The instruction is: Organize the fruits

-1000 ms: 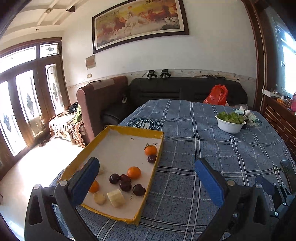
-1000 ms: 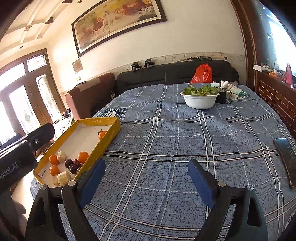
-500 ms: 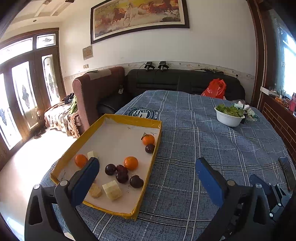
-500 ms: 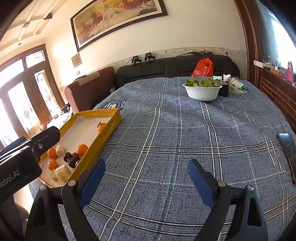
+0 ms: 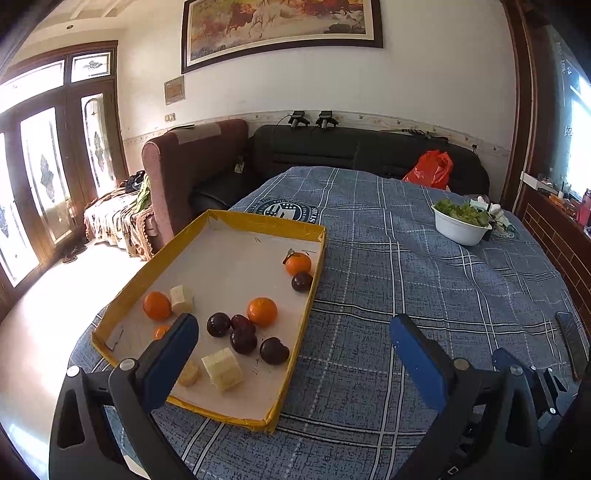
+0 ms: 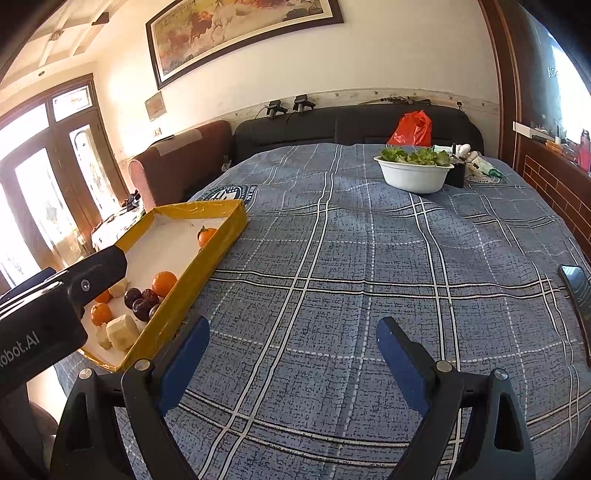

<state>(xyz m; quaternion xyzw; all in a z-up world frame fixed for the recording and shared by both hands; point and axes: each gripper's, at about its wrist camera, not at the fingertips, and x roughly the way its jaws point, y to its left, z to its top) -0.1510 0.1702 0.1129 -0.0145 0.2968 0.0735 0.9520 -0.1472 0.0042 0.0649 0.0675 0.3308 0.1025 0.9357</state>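
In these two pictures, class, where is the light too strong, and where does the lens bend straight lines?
Left wrist view: the glass doors and the floor beside them are blown out white; the painting's frame bows. Right wrist view: the doors glare white again, and the wooden wall trim curves; black vignette fills the corners of both views.

Matt woven plaid tablecloth [image 6: 332,280]; yellow cardboard tray [image 5: 295,332] with taped glossy rim, plain paper floor; smooth white plastic bowl [image 6: 413,177].
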